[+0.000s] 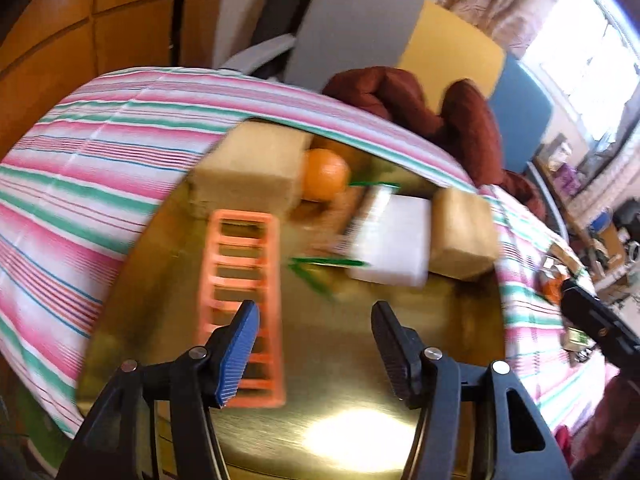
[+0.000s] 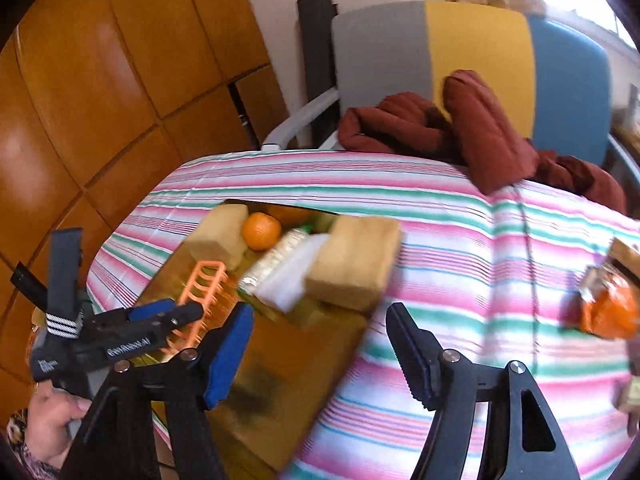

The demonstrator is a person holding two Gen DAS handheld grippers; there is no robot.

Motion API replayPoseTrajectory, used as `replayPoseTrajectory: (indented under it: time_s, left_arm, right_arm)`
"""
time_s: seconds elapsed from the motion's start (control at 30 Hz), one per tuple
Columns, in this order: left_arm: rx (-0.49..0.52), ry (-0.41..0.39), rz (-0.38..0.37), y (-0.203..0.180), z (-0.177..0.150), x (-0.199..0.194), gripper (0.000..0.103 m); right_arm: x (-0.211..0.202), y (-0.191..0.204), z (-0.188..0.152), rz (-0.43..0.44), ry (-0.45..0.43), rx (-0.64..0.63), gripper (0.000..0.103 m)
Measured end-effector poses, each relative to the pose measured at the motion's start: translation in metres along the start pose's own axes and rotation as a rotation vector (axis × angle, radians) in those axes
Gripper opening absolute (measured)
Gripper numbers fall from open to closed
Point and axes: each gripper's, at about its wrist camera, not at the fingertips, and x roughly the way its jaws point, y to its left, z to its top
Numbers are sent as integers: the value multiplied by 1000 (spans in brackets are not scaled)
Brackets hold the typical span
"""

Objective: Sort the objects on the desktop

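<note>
A gold tray [image 1: 340,360] lies on the striped tablecloth. It holds a salmon-pink plastic rack [image 1: 240,256], an orange [image 1: 324,174], two tan sponge-like blocks [image 1: 252,172] [image 1: 460,232] and a white block [image 1: 392,240]. My left gripper [image 1: 314,316] hangs open above the tray's near part. Its blue-padded finger overlaps the rack's near end, and nothing is between the jaws. In the right wrist view the same tray [image 2: 280,380] shows a small bottle [image 2: 276,260] beside the orange [image 2: 261,231]. My right gripper [image 2: 320,314] stands open and empty over the tray's right edge. The left gripper [image 2: 176,312] is over the rack [image 2: 204,280].
A maroon cloth [image 2: 480,132] is heaped at the table's far edge in front of a grey, yellow and blue chair [image 2: 472,48]. An orange packet [image 2: 612,312] lies on the cloth at the right. Wooden panelling [image 2: 100,100] fills the left. A hand [image 2: 52,420] holds the left gripper.
</note>
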Motion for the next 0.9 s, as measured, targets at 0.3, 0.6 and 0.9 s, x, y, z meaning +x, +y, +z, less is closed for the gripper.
replayPoseTrajectory:
  time_s: [0.3,0.6,0.9]
  left_arm:
    - [122,59,-199,-85,-19,0,71]
    - [311,120,-267,-172,-54,8,72]
    - [435,153,-293,-221,-89,20,72]
  right_arm:
    - [-46,-65,-36,-113,-31,101,73]
    - [-78,-141,-87,-196,-31,286,75]
    - [-101,-200,-138,-271,-23,451,76]
